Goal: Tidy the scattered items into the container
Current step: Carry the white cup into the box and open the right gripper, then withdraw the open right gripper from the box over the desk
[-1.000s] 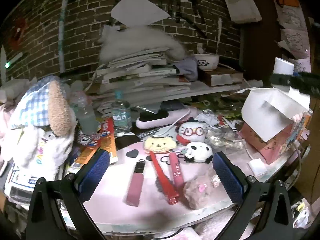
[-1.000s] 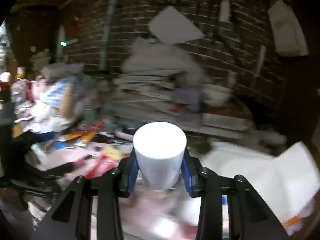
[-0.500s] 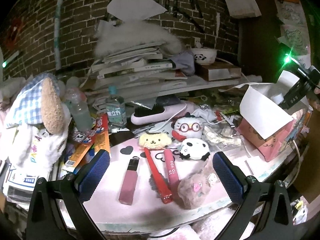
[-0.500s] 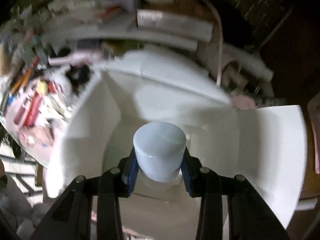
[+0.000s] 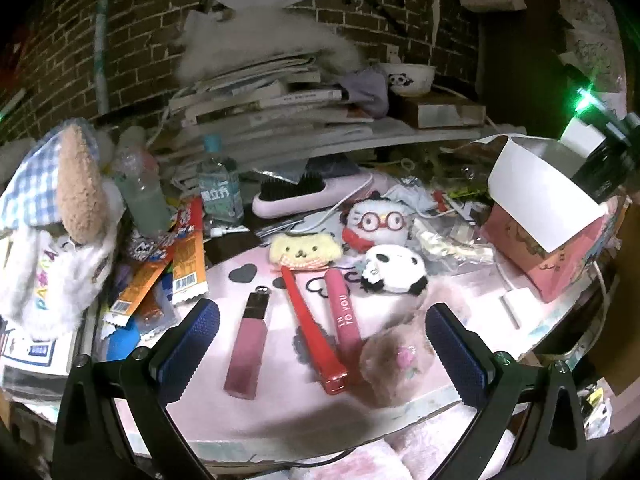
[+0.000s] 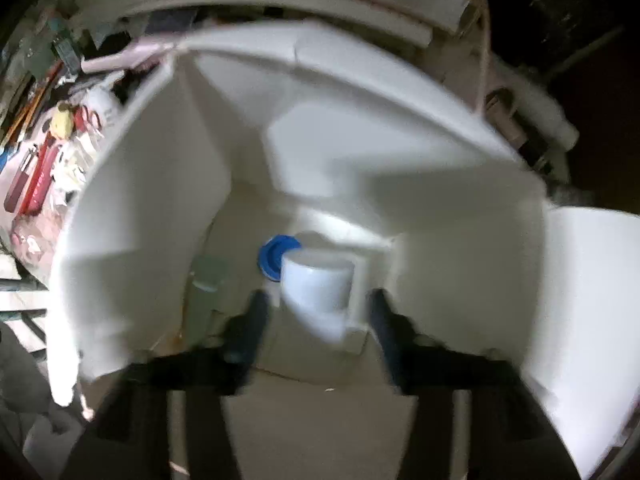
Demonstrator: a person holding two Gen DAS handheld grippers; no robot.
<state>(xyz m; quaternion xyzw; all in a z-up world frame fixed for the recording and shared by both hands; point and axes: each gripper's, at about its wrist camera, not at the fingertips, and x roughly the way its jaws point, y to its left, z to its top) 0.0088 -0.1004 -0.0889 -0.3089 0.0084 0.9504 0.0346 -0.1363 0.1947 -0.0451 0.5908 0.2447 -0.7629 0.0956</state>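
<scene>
1. white walls of the container (image 6: 144, 208) fill my right wrist view; its flaps stand open and my right claw (image 6: 316, 316) points down into it.
2. my right claw's jaws are opening. the white cylinder (image 6: 316, 284) sits between them, and a gap shows on each side, so the pads do not press on it. this view is blurred.
3. just behind the white cylinder, inside the container, lies a blue cap (image 6: 274, 254).
4. in my left wrist view the same container (image 5: 540, 196) stands at the right end of the pink bench (image 5: 280, 412), pink outside with white flaps raised.
5. my left claw (image 5: 320, 344) is spread wide with nothing between its blue pads (image 5: 192, 344); it hovers over the near edge of the bench.
6. between and beyond those pads, lying on the bench:
   - a mauve lip tube (image 5: 246, 354), leftmost;
   - a red strip (image 5: 312, 332), beside it;
   - a pink tube (image 5: 344, 316), just right of the red strip;
   - a fluffy pink pouch (image 5: 400, 360), nearest the right pad.
7. farther back sit a yellow plush (image 5: 304, 250), a panda plush (image 5: 394, 270) and a plush with red glasses (image 5: 376, 224).
</scene>
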